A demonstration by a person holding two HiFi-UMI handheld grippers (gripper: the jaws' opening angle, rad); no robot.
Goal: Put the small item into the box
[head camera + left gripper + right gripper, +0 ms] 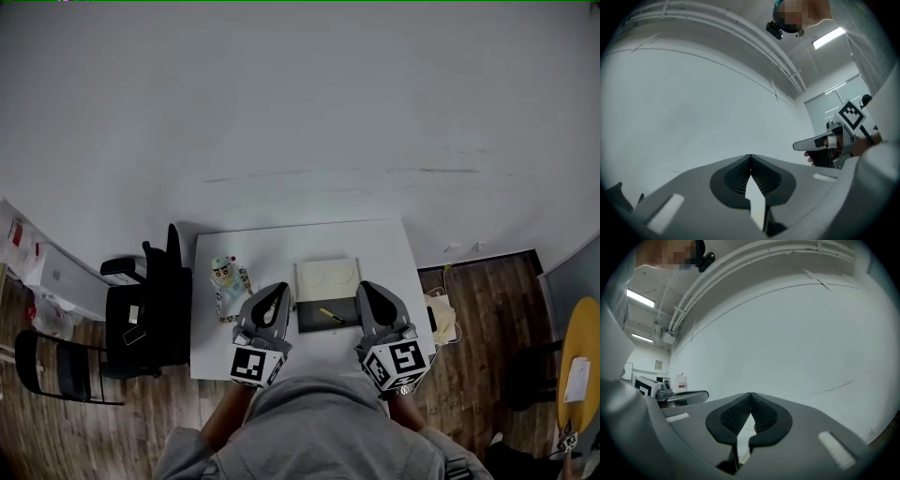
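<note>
In the head view an open box lies on a small white table, its pale lid folded back and its dark tray toward me. A small yellow item lies in the dark tray. My left gripper hangs over the table just left of the box, and my right gripper just right of it. Both are shut with nothing between the tips. In the left gripper view the left gripper points at the bare wall. The right gripper in its own view does the same.
A small robot figure stands on the table left of the box. A black office chair sits left of the table, with a second chair beyond it. A yellow round table is at far right. A bag lies on the wood floor.
</note>
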